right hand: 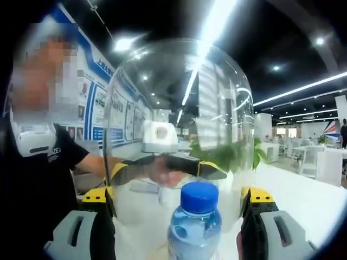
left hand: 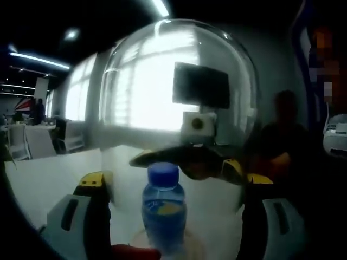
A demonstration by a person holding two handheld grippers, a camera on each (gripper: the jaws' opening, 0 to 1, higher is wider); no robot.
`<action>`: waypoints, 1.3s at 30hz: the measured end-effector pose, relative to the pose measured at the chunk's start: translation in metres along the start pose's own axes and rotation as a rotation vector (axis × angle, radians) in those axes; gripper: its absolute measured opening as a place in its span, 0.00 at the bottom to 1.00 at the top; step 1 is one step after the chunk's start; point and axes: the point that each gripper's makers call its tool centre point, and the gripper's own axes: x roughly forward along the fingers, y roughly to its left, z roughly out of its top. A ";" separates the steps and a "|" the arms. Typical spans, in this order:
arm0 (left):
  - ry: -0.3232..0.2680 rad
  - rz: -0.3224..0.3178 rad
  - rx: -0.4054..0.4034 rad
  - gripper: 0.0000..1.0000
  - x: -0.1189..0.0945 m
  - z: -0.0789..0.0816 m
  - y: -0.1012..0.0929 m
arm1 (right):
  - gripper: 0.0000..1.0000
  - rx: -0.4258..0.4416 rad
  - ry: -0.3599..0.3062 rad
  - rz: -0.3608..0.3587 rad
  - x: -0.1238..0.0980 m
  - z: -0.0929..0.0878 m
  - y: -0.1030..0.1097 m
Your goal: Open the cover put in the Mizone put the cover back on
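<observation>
Clear rounded plastic dome cover (left hand: 179, 103) stood upright over a small clear plastic Mizone bottle with blue cap (left hand: 163, 208), on a white table (left hand: 49, 184). Left gripper (left hand: 179, 211) jaws were spread, flanking the dome without clear contact. Right gripper (right hand: 179, 216) was likewise spread around dome and bottle (right hand: 195, 222).

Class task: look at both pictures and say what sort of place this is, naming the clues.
Probably an open-plan office or showroom: long ceiling strip lights, white desks and chairs, and printed display boards on the wall.

Backlit window glare, dim foreground, ceiling strip lights, fisheye-warped edges
</observation>
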 end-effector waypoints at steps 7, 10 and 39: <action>0.019 -0.004 -0.016 0.86 0.000 -0.015 0.005 | 0.90 0.018 -0.002 -0.005 0.002 -0.014 -0.001; 0.013 -0.002 -0.025 0.86 0.000 -0.017 0.007 | 0.90 0.027 -0.008 -0.003 0.002 -0.017 -0.002; 0.053 -0.009 -0.064 0.86 0.003 -0.075 0.020 | 0.90 0.059 0.040 -0.012 0.005 -0.075 -0.013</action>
